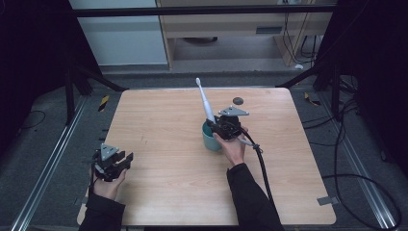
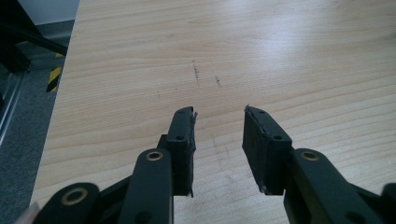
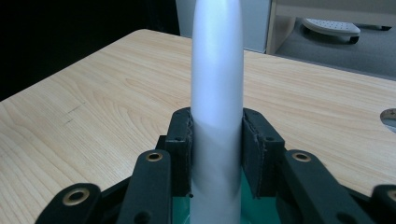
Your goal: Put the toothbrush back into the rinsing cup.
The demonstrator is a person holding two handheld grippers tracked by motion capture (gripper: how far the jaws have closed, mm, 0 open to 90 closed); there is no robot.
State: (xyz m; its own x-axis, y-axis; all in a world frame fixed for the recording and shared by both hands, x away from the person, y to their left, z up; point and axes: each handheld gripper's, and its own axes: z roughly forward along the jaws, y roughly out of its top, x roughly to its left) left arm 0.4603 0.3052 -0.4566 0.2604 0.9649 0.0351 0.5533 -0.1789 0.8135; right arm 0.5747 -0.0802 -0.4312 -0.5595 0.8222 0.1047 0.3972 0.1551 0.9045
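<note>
Right gripper (image 3: 217,140) clenched on the white toothbrush (image 3: 217,93), pads pressing either side of its handle. The brush rises tilted away from the jaws, head uppermost; its lower end stands in the teal cup (image 1: 210,138) directly beneath the jaws. A dark disc (image 1: 237,100) lies on the table (image 1: 163,144) beyond. Left gripper (image 2: 218,140), well apart to the left, released, jaws parted over bare wood.

Black two-jaw grippers (image 1: 113,163) (image 1: 222,126) topped by grey three-cornered plates; brass-ringed rivets seen on linkages; black cable trailed; dark sleeves (image 1: 250,197) worn.
</note>
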